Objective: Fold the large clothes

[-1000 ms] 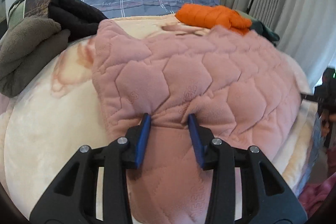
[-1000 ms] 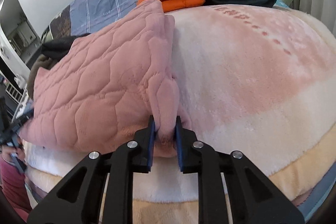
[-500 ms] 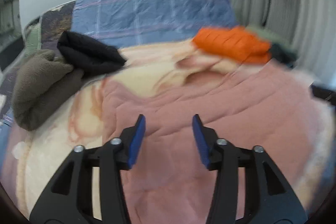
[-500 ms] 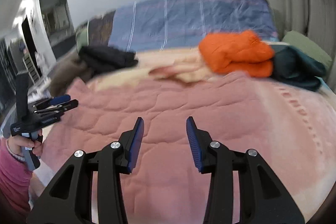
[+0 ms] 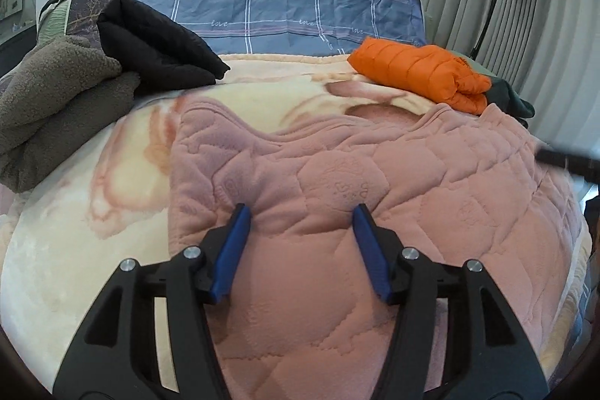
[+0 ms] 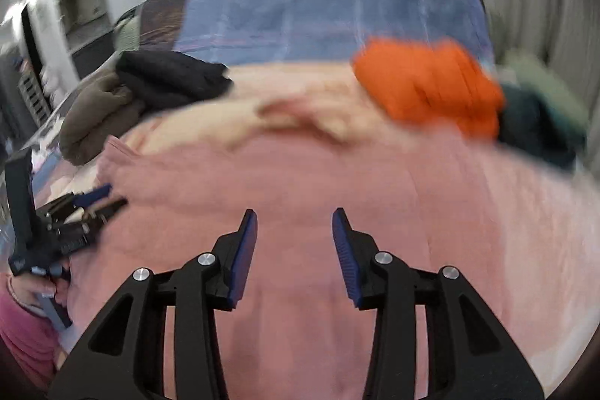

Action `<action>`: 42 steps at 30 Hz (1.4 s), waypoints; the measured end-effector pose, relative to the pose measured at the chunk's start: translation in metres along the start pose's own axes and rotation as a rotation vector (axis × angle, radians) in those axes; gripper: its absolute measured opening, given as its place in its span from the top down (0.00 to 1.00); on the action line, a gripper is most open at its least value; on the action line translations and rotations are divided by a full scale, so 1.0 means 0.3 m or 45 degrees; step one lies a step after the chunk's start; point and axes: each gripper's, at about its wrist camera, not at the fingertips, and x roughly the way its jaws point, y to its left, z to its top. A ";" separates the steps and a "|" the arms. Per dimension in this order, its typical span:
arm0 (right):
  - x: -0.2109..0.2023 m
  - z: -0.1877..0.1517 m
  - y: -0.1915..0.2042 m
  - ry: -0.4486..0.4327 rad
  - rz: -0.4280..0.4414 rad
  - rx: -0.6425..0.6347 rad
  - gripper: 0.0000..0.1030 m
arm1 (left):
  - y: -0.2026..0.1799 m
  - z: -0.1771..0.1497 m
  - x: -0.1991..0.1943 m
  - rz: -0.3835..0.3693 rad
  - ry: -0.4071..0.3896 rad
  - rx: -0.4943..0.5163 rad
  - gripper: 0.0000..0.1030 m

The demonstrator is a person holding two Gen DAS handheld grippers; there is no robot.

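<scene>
A large pink quilted garment (image 5: 337,182) lies folded flat on the bed's cream blanket (image 5: 93,231). My left gripper (image 5: 300,216) is open, its blue pads spread wide and pressing lightly into the pink fabric, holding nothing. My right gripper (image 6: 294,220) is open over the same pink garment (image 6: 337,175), which is blurred in the right wrist view. The left gripper also shows in the right wrist view (image 6: 97,199) at the garment's left edge, held in a hand.
A folded orange puffer jacket (image 5: 420,74) and a dark green garment (image 6: 536,122) lie at the back right. A black garment (image 5: 153,47) and a grey fleece (image 5: 48,100) lie at the back left. A blue plaid pillow (image 5: 281,6) is behind them.
The right gripper let go of the pink garment's edge and swung round over it. The left gripper opened wider and pressed down onto the fabric. The garment now lies flatter.
</scene>
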 end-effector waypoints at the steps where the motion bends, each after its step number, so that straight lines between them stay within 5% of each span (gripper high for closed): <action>1: 0.024 0.039 0.027 -0.001 0.028 -0.028 0.59 | 0.001 -0.002 -0.002 -0.005 -0.004 -0.004 0.43; 3: 0.116 0.107 0.061 0.044 0.098 -0.027 0.59 | 0.004 -0.008 -0.011 -0.015 -0.014 -0.014 0.43; 5: 0.267 0.131 0.071 0.127 0.021 -0.034 0.59 | 0.006 -0.014 -0.022 -0.020 -0.025 -0.019 0.43; 7: 0.466 0.066 0.038 0.330 -0.046 -0.002 0.58 | 0.010 -0.019 -0.026 -0.030 -0.036 -0.023 0.43; 8: 0.528 0.041 0.010 0.370 0.007 0.066 0.57 | 0.015 -0.021 -0.028 -0.047 -0.043 -0.030 0.43; 10: 0.531 0.051 -0.023 0.327 0.063 0.145 0.58 | 0.026 -0.025 -0.029 -0.082 -0.050 -0.050 0.43; 16: 0.530 0.059 0.008 0.294 0.001 0.065 0.57 | 0.053 -0.031 -0.032 -0.154 -0.072 -0.105 0.43; 21: 0.347 0.069 0.013 0.191 -0.032 0.090 0.57 | 0.072 -0.040 -0.050 -0.196 -0.098 -0.152 0.43; 26: 0.008 -0.050 0.121 0.020 0.095 -0.070 0.52 | 0.098 -0.046 -0.069 -0.247 -0.125 -0.213 0.43; 30: 0.054 -0.272 0.133 0.221 0.127 -0.049 0.45 | 0.117 -0.050 -0.076 -0.280 -0.136 -0.253 0.43; 32: 0.076 -0.324 0.149 0.127 0.090 -0.157 0.44 | 0.122 -0.049 -0.080 -0.307 -0.145 -0.268 0.43; 36: -0.025 -0.243 0.180 0.100 0.055 -0.149 0.44 | 0.151 -0.036 -0.095 -0.311 -0.144 -0.342 0.43; 42: -0.162 -0.329 0.444 -0.114 0.079 -0.708 0.37 | 0.301 0.015 -0.145 -0.244 -0.155 -0.500 0.32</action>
